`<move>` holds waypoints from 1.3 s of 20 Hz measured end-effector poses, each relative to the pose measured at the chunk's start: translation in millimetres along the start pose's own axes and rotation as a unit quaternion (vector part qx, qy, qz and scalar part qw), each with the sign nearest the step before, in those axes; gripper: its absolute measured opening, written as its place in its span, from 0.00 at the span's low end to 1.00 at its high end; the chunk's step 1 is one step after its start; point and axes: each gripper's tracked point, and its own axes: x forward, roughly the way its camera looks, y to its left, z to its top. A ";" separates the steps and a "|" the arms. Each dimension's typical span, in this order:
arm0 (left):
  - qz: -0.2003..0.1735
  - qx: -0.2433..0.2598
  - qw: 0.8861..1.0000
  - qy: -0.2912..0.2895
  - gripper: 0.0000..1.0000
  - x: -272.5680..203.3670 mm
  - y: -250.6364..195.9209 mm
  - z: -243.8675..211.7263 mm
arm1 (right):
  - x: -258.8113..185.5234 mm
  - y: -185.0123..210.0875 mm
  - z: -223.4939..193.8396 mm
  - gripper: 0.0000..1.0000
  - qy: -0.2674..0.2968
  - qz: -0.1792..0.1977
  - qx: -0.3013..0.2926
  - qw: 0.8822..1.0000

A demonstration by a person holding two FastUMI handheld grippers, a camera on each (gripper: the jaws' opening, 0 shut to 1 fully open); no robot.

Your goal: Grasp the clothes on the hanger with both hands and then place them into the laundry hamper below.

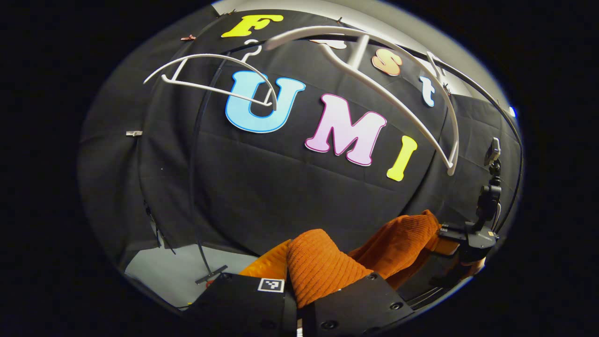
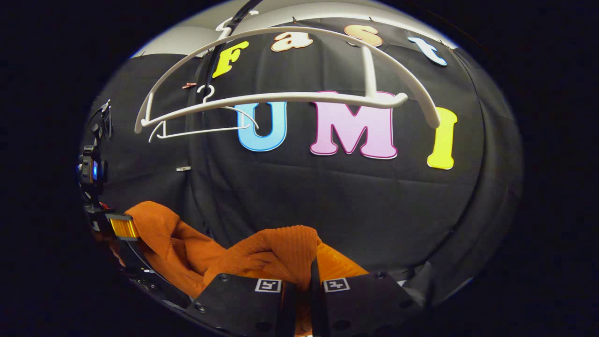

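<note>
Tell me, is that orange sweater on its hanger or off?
Off. The orange sweater hangs bunched between both grippers, below the bare white hanger.

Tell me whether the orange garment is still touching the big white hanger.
Apart. The right gripper view shows the orange garment bunched low between the right gripper's fingers, with bare black cloth separating it from the big white hanger above.

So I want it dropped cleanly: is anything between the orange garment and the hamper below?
Can't tell: the hamper isn't visible. Both grippers hold the orange ribbed knit garment, already clear of the white plastic hangers above it.
</note>
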 end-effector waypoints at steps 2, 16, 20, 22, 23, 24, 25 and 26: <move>-0.007 -0.003 1.000 0.006 0.10 1.5 -9.1 -6.9 | -1.2 16.7 -12.0 0.18 0.016 0.014 0.021 1.000; -0.017 -0.086 0.982 0.167 0.10 25.5 -35.4 -117.2 | 1.9 64.0 -117.9 0.18 0.190 0.032 0.107 0.975; 0.006 -0.117 0.967 0.224 0.10 27.7 -29.9 -152.7 | -1.4 71.5 -154.5 0.18 0.241 0.029 0.117 0.963; 0.011 -0.121 0.960 0.254 0.10 27.5 -25.7 -170.0 | -3.3 68.9 -169.2 0.23 0.263 0.030 0.115 0.957; 0.012 -0.121 0.957 0.265 0.10 27.5 -25.8 -174.8 | -3.3 68.5 -175.0 0.18 0.274 0.032 0.114 0.954; 0.014 -0.121 0.955 0.271 0.10 26.1 -27.0 -178.5 | -3.8 67.3 -178.1 0.18 0.281 0.034 0.112 0.953; 0.017 -0.122 0.954 0.272 0.11 25.7 -26.5 -176.8 | -2.5 68.3 -179.9 0.18 0.285 0.036 0.111 0.951; 0.018 -0.124 0.954 0.273 0.11 25.0 -26.2 -176.9 | -0.7 68.4 -179.4 0.18 0.286 0.037 0.111 0.951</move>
